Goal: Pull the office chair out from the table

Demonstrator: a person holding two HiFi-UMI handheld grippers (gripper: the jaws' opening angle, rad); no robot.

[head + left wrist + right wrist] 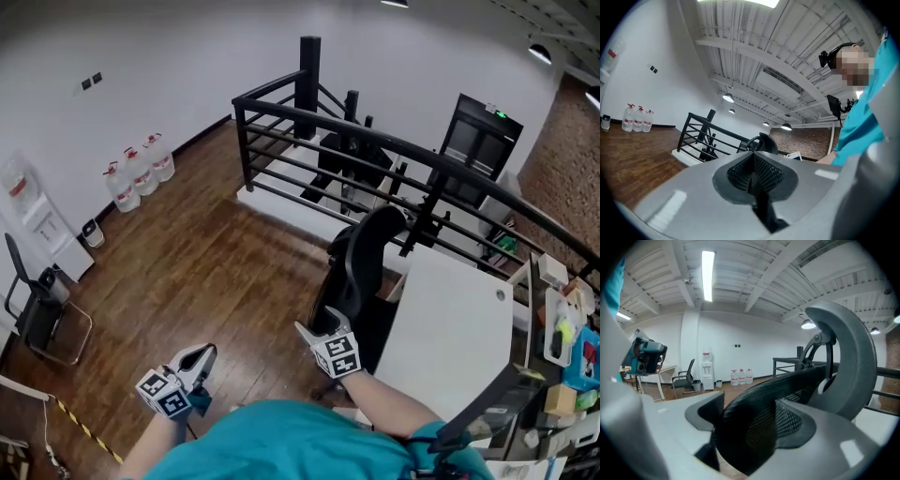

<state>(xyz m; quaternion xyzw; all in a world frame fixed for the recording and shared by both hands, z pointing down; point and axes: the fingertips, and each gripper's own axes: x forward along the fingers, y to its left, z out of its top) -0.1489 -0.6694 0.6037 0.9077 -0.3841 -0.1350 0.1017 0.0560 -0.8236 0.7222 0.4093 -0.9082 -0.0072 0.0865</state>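
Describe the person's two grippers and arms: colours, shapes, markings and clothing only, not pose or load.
Both the left gripper and right gripper have pale grey bodies, two jaws lined with black ribbed pads, and a cube of black-and-white square markers. The person wears a teal top.

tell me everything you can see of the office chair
The office chair is black, with a mesh backrest and a curved, solid-looking headrest. It stands upright on the wooden floor, close beside the white table. The right gripper is closed on the backrest's edge. Its base is mostly hidden.
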